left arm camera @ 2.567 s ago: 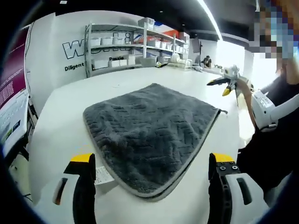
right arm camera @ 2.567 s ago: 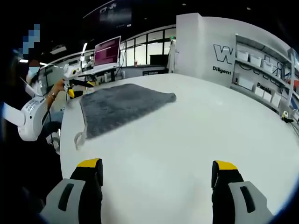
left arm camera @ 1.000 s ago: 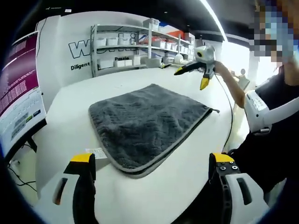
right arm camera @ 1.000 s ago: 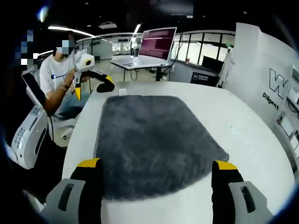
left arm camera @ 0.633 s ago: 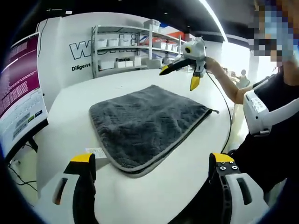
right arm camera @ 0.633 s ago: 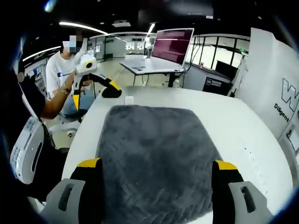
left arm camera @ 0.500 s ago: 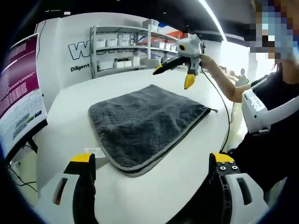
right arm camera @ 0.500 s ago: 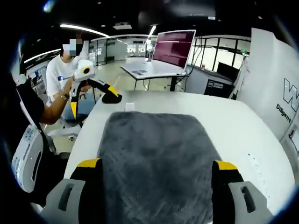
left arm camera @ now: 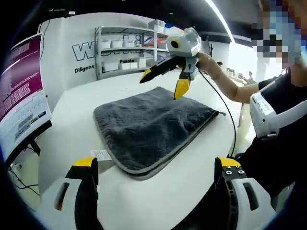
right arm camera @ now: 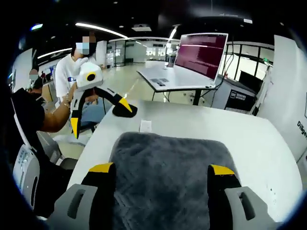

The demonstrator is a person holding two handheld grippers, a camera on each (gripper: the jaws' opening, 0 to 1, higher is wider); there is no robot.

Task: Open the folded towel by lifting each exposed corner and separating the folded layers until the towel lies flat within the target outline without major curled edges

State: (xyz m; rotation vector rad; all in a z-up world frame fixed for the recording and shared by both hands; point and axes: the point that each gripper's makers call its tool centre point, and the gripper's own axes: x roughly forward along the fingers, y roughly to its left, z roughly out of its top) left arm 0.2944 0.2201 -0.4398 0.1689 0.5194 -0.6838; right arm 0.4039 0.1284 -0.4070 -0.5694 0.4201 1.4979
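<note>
You are hovering both grippers over the folded towel point(left arm camera: 151, 127).
Right gripper point(left arm camera: 165, 82) and left gripper point(right arm camera: 98, 115), both spread, are hanging above the towel mid-worktop point(left arm camera: 72, 112); pinching both layers could be dragging it whole.

Towel point(left arm camera: 151, 125) lies on the bench point(left arm camera: 72, 115), folded, toward the edge where the person stands. Small label point(left arm camera: 101, 155) on the bench just beside the towel's near corner in the left gripper view. Right gripper point(left arm camera: 165, 81) hangs above the towel's far edge, jaws apart. Left gripper point(right arm camera: 98, 117) held at the bench edge beyond the towel in the right gripper view, jaws apart, off the towel. Shelving point(left arm camera: 129, 52) behind the bench; monitor point(right arm camera: 200, 49) on a separate desk behind.
</note>
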